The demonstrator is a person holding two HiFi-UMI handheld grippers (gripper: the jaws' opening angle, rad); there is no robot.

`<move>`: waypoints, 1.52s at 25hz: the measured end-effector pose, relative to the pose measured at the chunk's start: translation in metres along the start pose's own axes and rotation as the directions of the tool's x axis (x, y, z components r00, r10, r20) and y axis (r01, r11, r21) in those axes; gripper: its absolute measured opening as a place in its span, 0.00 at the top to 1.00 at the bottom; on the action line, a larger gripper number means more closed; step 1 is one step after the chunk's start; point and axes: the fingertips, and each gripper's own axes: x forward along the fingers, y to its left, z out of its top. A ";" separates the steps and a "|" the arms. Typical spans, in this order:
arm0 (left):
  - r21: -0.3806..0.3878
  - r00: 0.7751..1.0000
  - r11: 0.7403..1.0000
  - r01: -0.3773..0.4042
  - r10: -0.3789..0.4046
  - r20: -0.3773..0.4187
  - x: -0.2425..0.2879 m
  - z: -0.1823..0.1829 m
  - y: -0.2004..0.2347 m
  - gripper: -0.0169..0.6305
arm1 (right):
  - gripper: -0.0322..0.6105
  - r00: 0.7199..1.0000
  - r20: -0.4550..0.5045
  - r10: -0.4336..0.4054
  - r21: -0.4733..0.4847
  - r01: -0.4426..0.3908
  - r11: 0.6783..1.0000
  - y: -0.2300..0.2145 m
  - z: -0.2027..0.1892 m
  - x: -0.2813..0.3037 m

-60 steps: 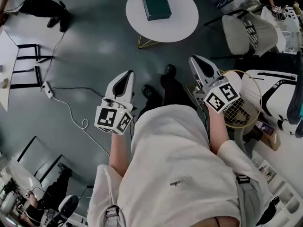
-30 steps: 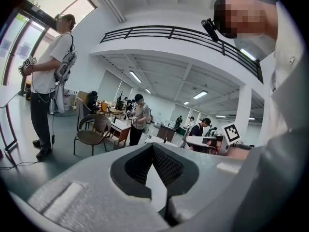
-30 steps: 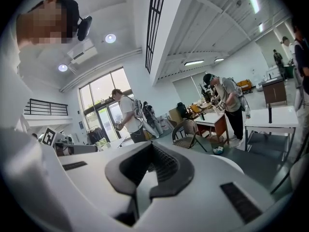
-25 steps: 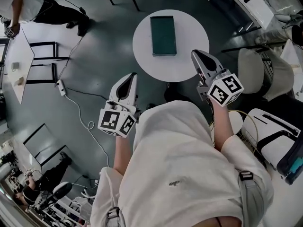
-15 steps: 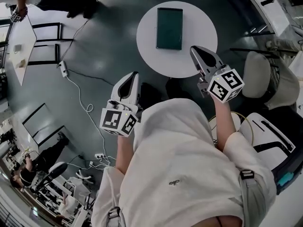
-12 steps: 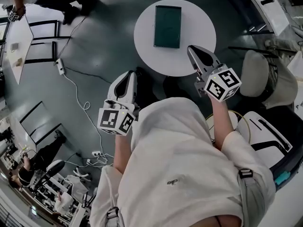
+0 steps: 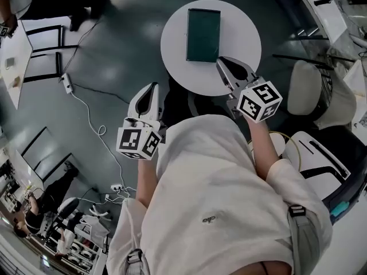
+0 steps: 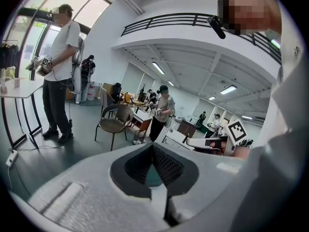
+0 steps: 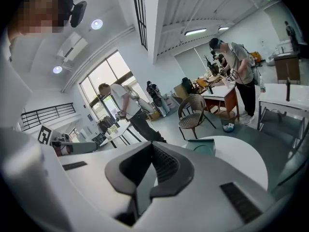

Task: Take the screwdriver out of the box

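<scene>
A closed dark green box (image 7: 203, 34) lies flat on a small round white table (image 7: 241, 27) ahead of me. No screwdriver shows. My right gripper (image 7: 225, 62) is shut on nothing, and its tip hangs over the table's near edge, just short of the box's near right corner. In the right gripper view the box (image 9: 203, 146) sits beyond the closed jaws (image 9: 152, 148) on the table (image 9: 241, 163). My left gripper (image 7: 151, 89) is also shut and empty. It stays left of the table, over the grey floor. Its own view shows the jaws (image 8: 153, 148) pressed together.
A white cable and a power strip (image 7: 66, 83) trail over the floor at left. A pale chair (image 7: 304, 90) and a white machine (image 7: 321, 165) crowd the right side. A brown chair (image 8: 113, 124) and several standing people are farther off in the room.
Both grippers have come lower and closer to the round table. The right one's tip now overlaps the table's near edge, beside the box. Both stayed shut.
</scene>
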 end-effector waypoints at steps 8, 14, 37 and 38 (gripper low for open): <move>0.059 0.979 0.980 0.191 -0.186 -0.088 0.076 0.033 0.039 0.96 | 0.94 0.974 -0.012 -0.226 0.015 0.227 0.974 -0.024 0.026 0.033; 0.141 0.934 0.940 0.311 -0.276 -0.225 0.121 0.025 0.068 0.96 | 0.94 0.897 -0.151 -0.415 -0.035 0.414 0.909 -0.059 -0.010 0.064; 0.043 0.852 0.923 0.383 -0.334 -0.404 0.165 -0.034 0.119 0.95 | 0.76 0.697 -0.540 -0.473 -0.551 0.132 0.824 -0.165 -0.101 0.179; 0.045 0.850 0.924 0.380 -0.329 -0.411 0.167 -0.038 0.119 0.95 | 0.73 0.695 -0.556 -0.456 -0.575 0.074 0.815 -0.166 -0.104 0.183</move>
